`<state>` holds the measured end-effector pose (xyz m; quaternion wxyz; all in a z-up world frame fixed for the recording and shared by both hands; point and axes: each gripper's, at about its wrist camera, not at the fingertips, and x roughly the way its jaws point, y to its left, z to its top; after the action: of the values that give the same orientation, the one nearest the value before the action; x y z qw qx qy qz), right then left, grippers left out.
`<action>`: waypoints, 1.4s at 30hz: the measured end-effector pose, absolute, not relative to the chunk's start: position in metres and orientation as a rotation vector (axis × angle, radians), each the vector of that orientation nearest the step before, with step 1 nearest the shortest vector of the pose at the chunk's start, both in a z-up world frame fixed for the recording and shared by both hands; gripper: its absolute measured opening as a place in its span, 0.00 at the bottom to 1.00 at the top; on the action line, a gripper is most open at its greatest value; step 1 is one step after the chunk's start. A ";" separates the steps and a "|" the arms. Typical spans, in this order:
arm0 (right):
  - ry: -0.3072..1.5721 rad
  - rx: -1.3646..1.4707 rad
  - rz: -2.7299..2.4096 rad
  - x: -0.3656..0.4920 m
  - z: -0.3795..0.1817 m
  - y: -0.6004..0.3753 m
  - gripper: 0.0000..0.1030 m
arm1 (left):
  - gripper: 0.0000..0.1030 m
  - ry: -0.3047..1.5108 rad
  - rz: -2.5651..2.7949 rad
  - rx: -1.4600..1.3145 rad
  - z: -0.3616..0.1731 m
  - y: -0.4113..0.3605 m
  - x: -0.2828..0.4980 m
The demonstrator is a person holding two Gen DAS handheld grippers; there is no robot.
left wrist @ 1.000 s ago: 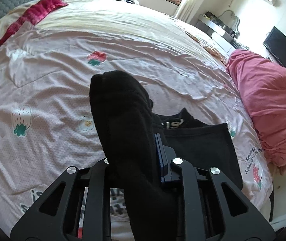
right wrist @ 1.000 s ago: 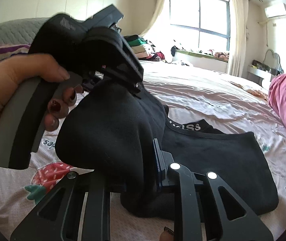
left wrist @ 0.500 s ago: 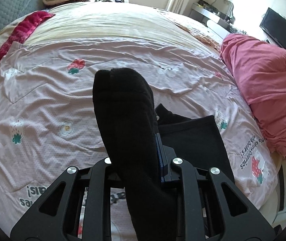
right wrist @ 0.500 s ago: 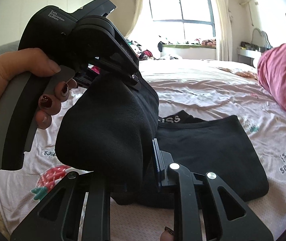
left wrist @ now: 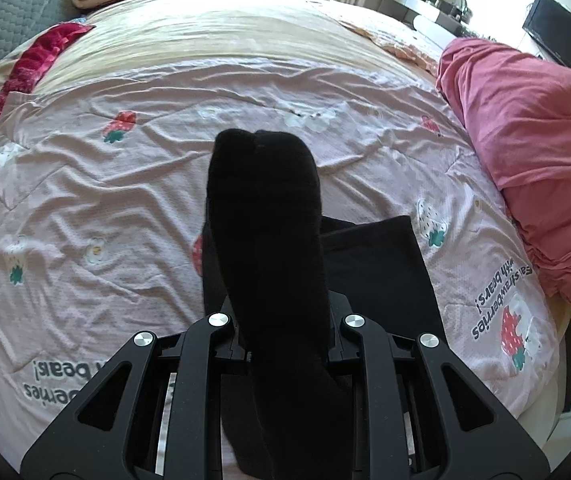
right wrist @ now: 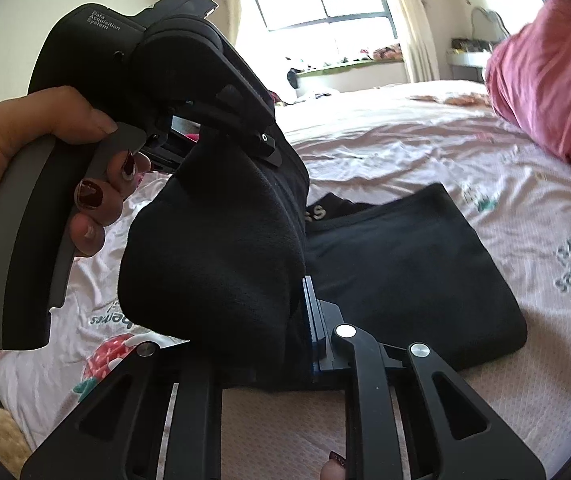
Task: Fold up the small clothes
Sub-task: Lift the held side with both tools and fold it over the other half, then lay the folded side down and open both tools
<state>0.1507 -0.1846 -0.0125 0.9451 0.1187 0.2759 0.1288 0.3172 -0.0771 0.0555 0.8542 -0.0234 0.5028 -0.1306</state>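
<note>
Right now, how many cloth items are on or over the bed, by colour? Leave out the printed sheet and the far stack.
Black: 2 (held sock bundle, folded garment)
Pink: 1 (heap)
Red: 1 (cloth)
Total: 4

Black left gripper (right wrist: 285,148), grey handle, silver screws; hand (right wrist: 45,152) with dark-red nail polish.
</note>
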 end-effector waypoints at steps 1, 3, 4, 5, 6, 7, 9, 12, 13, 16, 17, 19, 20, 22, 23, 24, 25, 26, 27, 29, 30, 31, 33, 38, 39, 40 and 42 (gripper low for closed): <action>0.565 0.260 0.257 0.151 -0.014 -0.189 0.15 | 0.14 1.064 -0.275 -0.040 0.054 -0.083 0.318; 0.569 0.291 0.246 0.149 -0.018 -0.194 0.14 | 0.14 1.075 -0.278 -0.024 0.050 -0.094 0.319; 0.571 0.307 0.238 0.147 -0.022 -0.198 0.14 | 0.14 1.085 -0.280 -0.014 0.048 -0.101 0.320; 0.571 0.316 0.231 0.147 -0.023 -0.200 0.14 | 0.14 1.095 -0.282 -0.007 0.045 -0.108 0.321; 0.573 0.328 0.223 0.146 -0.026 -0.204 0.13 | 0.14 1.101 -0.283 0.000 0.043 -0.112 0.321; 0.576 0.346 0.215 0.145 -0.028 -0.208 0.12 | 0.14 1.111 -0.283 0.012 0.039 -0.119 0.323; 0.583 0.373 0.206 0.145 -0.032 -0.214 0.12 | 0.14 1.125 -0.282 0.029 0.034 -0.129 0.325; 0.593 0.414 0.192 0.147 -0.037 -0.225 0.12 | 0.15 1.152 -0.271 0.055 0.024 -0.146 0.331; 0.598 0.429 0.189 0.148 -0.038 -0.228 0.12 | 0.15 1.161 -0.269 0.058 0.020 -0.149 0.333; 0.619 0.496 0.187 0.150 -0.045 -0.239 0.12 | 0.17 1.194 -0.267 0.068 0.009 -0.162 0.338; 0.624 0.509 0.186 0.150 -0.046 -0.242 0.12 | 0.18 1.203 -0.268 0.077 0.006 -0.168 0.338; 0.629 0.532 0.186 0.149 -0.048 -0.246 0.12 | 0.19 1.211 -0.268 0.091 0.001 -0.177 0.339; 0.631 0.540 0.186 0.149 -0.049 -0.248 0.12 | 0.20 1.214 -0.269 0.095 -0.001 -0.180 0.339; 0.633 0.552 0.185 0.148 -0.049 -0.251 0.12 | 0.22 1.221 -0.266 0.106 -0.004 -0.187 0.341; 0.635 0.561 0.185 0.147 -0.050 -0.252 0.12 | 0.22 1.224 -0.265 0.109 -0.006 -0.189 0.341; 0.638 0.571 0.186 0.147 -0.051 -0.253 0.12 | 0.23 1.228 -0.264 0.114 -0.008 -0.192 0.342; 0.641 0.581 0.187 0.147 -0.052 -0.255 0.13 | 0.24 1.230 -0.264 0.115 -0.009 -0.193 0.343; 0.643 0.585 0.186 0.147 -0.052 -0.256 0.13 | 0.25 1.233 -0.265 0.116 -0.010 -0.194 0.343; 0.646 0.591 0.186 0.146 -0.053 -0.257 0.14 | 0.26 1.235 -0.265 0.116 -0.011 -0.195 0.343; 0.656 0.610 0.190 0.146 -0.054 -0.259 0.14 | 0.27 1.241 -0.267 0.122 -0.013 -0.198 0.344; 0.663 0.628 0.195 0.146 -0.055 -0.262 0.14 | 0.29 1.244 -0.269 0.126 -0.014 -0.199 0.344; 0.666 0.638 0.196 0.145 -0.055 -0.264 0.14 | 0.30 1.246 -0.270 0.129 -0.014 -0.201 0.344; 0.668 0.634 0.192 0.142 -0.055 -0.265 0.15 | 0.31 1.249 -0.272 0.134 -0.015 -0.204 0.345; 0.677 0.637 0.187 0.138 -0.056 -0.266 0.15 | 0.42 1.261 -0.307 0.093 -0.017 -0.207 0.349; 0.680 0.644 0.189 0.137 -0.057 -0.266 0.15 | 0.46 1.261 -0.315 0.080 -0.017 -0.206 0.350; 0.688 0.651 0.189 0.136 -0.058 -0.267 0.15 | 0.51 1.252 -0.343 0.049 -0.014 -0.204 0.350; 0.703 0.663 0.187 0.134 -0.060 -0.269 0.15 | 0.56 1.233 -0.413 -0.044 -0.007 -0.198 0.350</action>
<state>0.1340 -0.2687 -0.0604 0.8814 0.3182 0.3373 0.0899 0.3496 -0.1984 -0.0067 0.7959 -0.0203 0.5738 -0.1922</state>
